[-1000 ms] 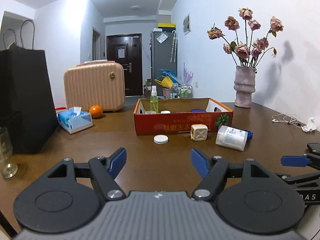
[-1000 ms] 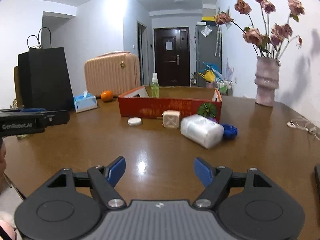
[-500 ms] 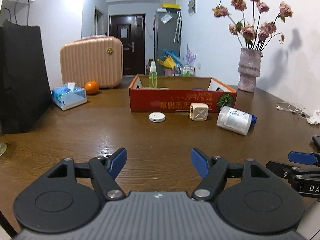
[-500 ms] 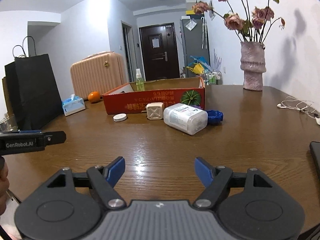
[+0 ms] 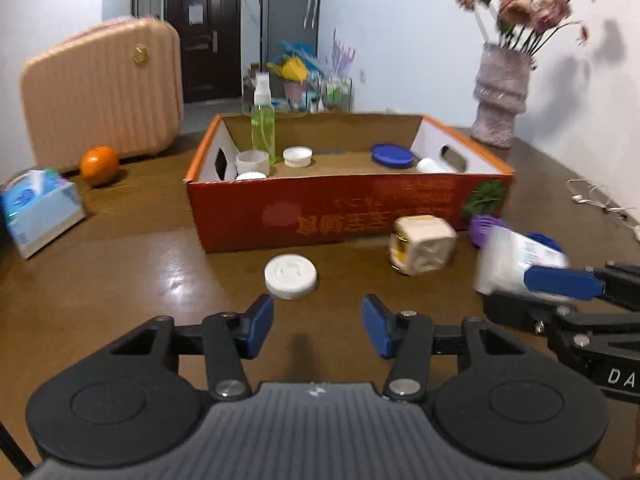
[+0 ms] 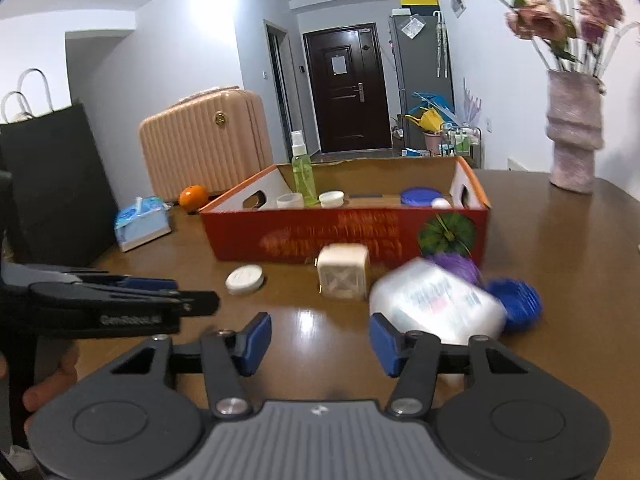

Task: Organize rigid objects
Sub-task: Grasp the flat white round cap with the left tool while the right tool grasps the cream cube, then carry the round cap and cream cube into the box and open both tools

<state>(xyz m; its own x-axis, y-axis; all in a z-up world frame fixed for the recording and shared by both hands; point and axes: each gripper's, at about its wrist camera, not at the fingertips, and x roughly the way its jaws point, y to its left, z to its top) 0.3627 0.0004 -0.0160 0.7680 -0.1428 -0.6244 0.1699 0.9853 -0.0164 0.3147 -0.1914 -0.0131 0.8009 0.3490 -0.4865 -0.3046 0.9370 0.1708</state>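
Both hand-held grippers are sitting much closer to the red cardboard box (image 5: pixel 340 216) than a second ago, and both are narrower.

Left hand-held gripper (image 5: pixel 318 322) is closing its jaws, now at a middling gap with only bare brown wooden bench (image 5: pixel 132 276) between the blue pads. Just ahead of its left pad a round white plastic cap (image 5: pixel 291 276) is lying flat on the bench. Further ahead and to the right, a cream cube-shaped jar (image 5: pixel 422 244) is resting in front of the box wall.

Right hand-held gripper (image 6: pixel 320 338) is also closing, with nothing between its pads. A white plastic bottle with a printed label (image 6: pixel 436 306) is lying on its side just ahead of its right pad, blurred, its blue ribbed cap (image 6: pixel 520 300) pointing right; whether the pad is touching it I cannot tell. A purple round object (image 6: pixel 456 266) is lying just behind the bottle.

Inside the box, ahead of both, a green spray bottle (image 5: pixel 263 128) is standing upright beside white caps and a blue lid (image 5: pixel 392 155).
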